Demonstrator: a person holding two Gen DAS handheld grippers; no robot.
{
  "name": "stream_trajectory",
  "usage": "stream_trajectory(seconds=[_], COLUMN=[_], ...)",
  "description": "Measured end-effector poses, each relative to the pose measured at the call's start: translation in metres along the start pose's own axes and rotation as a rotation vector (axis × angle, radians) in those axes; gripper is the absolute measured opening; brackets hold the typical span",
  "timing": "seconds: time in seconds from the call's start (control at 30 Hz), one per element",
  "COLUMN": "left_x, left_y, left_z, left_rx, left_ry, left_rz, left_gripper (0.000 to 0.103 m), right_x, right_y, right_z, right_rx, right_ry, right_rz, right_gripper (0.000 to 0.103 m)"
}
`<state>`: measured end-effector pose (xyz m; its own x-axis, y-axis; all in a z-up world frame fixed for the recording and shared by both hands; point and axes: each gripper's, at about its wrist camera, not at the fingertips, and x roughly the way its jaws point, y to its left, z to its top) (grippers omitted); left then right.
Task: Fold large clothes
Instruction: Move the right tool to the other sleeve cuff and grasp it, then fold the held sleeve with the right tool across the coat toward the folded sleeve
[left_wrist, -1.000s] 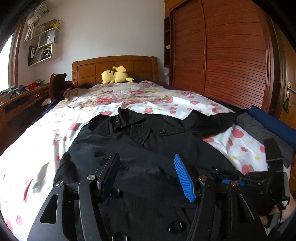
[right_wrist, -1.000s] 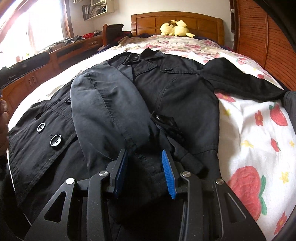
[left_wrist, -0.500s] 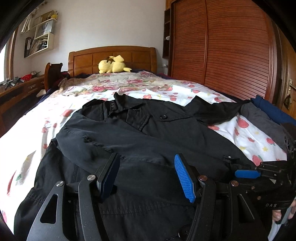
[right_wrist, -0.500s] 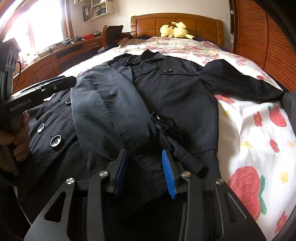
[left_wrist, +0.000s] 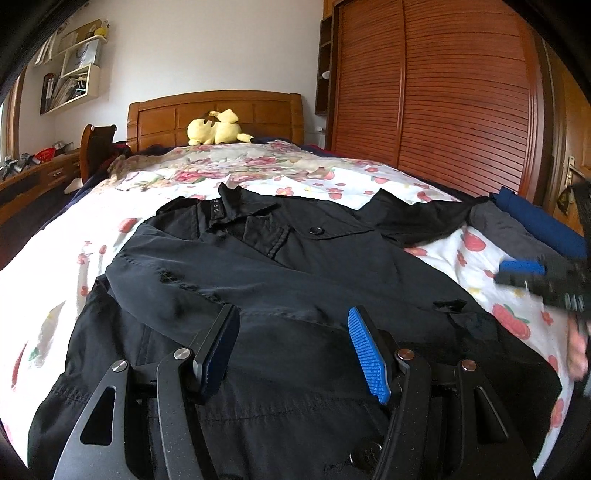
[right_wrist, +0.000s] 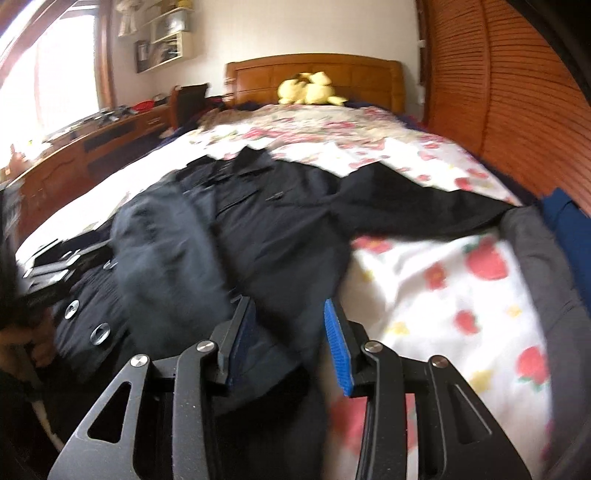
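Over the coat (left_wrist: 280, 295), the left gripper (left_wrist: 291, 347) hangs with jaws spread and empty; the right gripper's (right_wrist: 288, 339) jaws are opening, coat fabric between them.

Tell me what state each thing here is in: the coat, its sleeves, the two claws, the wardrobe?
Black coat: spread on the bed, collar toward the headboard.
One sleeve: folded across the coat's front.
Other sleeve: stretched out sideways on the floral sheet.
Left claw: open, nothing gripped, over the coat.
Right claw: jaws opening; the picture is blurred, no fabric clearly pinched.
Wardrobe doors: closed.
Yellow plush toy: lying at the headboard.
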<state>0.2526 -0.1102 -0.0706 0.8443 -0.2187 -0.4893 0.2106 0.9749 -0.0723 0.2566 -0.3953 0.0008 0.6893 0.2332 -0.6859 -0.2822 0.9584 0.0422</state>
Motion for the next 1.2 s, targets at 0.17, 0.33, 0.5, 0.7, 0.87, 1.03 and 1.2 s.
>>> stream_trajectory(seconds=[0.17, 0.33, 0.5, 0.7, 0.87, 1.03, 1.2], left_x=[-0.009, -0.02, -0.032, -0.038, -0.035, -0.035, -0.035], left_y=[0.002, 0.004, 0.011, 0.013, 0.01, 0.01, 0.011], left_z=[0.0, 0.002, 0.004, 0.002, 0.002, 0.003, 0.004], left_rx=[0.006, 0.021, -0.003, -0.004, 0.007, 0.011, 0.016], left_ry=[-0.003, -0.013, -0.039, -0.053, -0.045, -0.04, -0.037], left_rz=[0.0, 0.012, 0.018, 0.041, 0.049, 0.043, 0.039], left_gripper=[0.063, 0.063, 0.063, 0.063, 0.063, 0.063, 0.063], right_x=[0.014, 0.048, 0.082, 0.123, 0.145, 0.16, 0.162], right_y=[-0.037, -0.076, -0.115, -0.162, -0.191, -0.209, -0.212], right_z=[0.027, 0.043, 0.053, 0.067, 0.074, 0.077, 0.09], right_rx=[0.034, 0.079, 0.117, 0.214, 0.298, 0.359, 0.34], right_ry=[-0.007, 0.054, 0.11, 0.163, 0.182, 0.2, 0.205], right_rz=[-0.082, -0.169, -0.237, -0.288, -0.314, -0.345, -0.422], right_gripper=[0.078, 0.078, 0.078, 0.078, 0.076, 0.071, 0.045])
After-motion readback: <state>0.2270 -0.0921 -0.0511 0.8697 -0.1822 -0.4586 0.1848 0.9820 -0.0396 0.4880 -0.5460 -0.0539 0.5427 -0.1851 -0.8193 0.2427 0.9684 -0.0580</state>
